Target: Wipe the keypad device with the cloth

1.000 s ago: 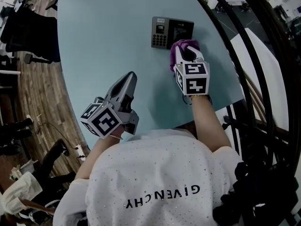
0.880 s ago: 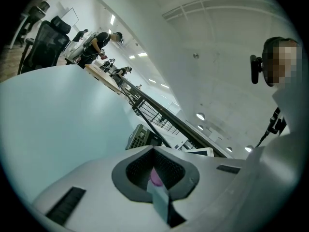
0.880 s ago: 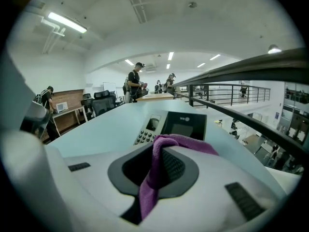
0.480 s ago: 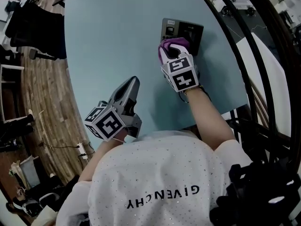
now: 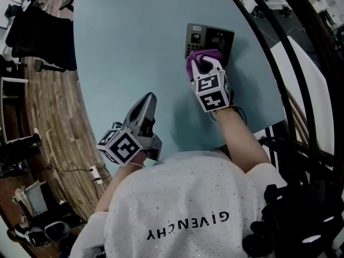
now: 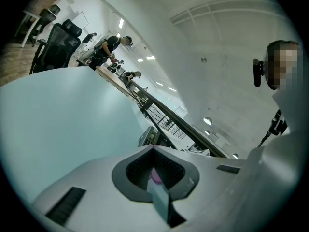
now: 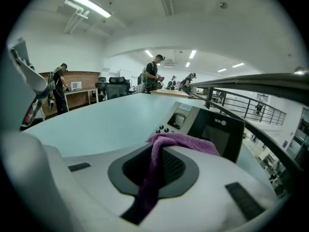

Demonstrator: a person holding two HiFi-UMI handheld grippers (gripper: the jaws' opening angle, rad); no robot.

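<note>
Here our right gripper [image 5: 203,64] is clamped on the purple cloth [image 5: 200,57], which rests on the near edge of the keypad device [image 5: 210,38] on the pale blue table [image 5: 123,42]. The device lies straight ahead of this gripper with its long side running crosswise, so we judge the next stroke goes sideways. Our left gripper [image 5: 149,100], jaws pressed together and empty, sits well apart. The shirt [image 5: 183,198] reads "GIVENCHY"; the device's print is too small to read.
</note>
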